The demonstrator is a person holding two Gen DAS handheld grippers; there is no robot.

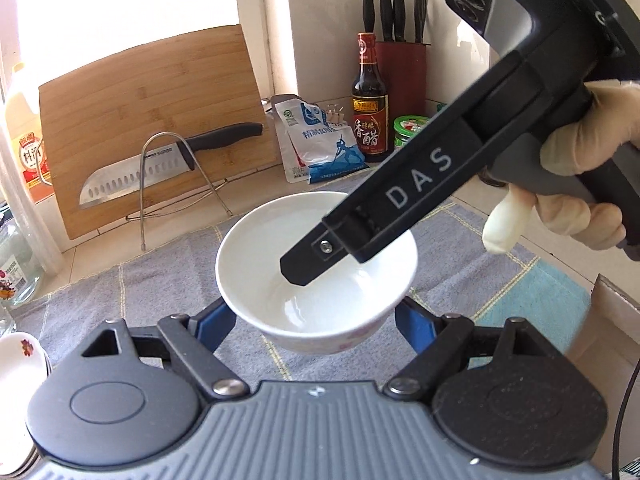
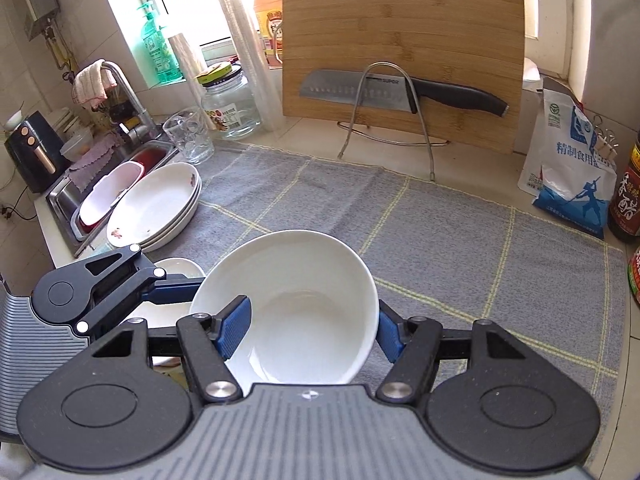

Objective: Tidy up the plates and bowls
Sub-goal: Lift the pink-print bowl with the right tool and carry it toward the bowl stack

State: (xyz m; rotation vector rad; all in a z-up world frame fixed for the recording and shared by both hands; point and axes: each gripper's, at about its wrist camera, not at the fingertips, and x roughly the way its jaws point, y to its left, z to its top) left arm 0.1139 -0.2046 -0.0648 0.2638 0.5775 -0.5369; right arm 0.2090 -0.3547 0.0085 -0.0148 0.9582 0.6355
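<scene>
Both grippers clamp one white bowl (image 2: 296, 308): the left gripper (image 1: 316, 320) squeezes its outer walls from either side, while the right gripper (image 2: 308, 334) pinches the rim, one blue ribbed pad (image 2: 236, 328) inside and one outside. It hangs tilted above the grey checked cloth (image 2: 460, 248) (glazed, smooth, probably slippery). If either hand drifts apart from the other, the rim could twist free and the bowl drop. Farther left, stacked shallow plates (image 2: 160, 204) sit by the sink (image 2: 64, 196); a bamboo board (image 2: 400, 20) and knife (image 2: 360, 88) stand behind.
</scene>
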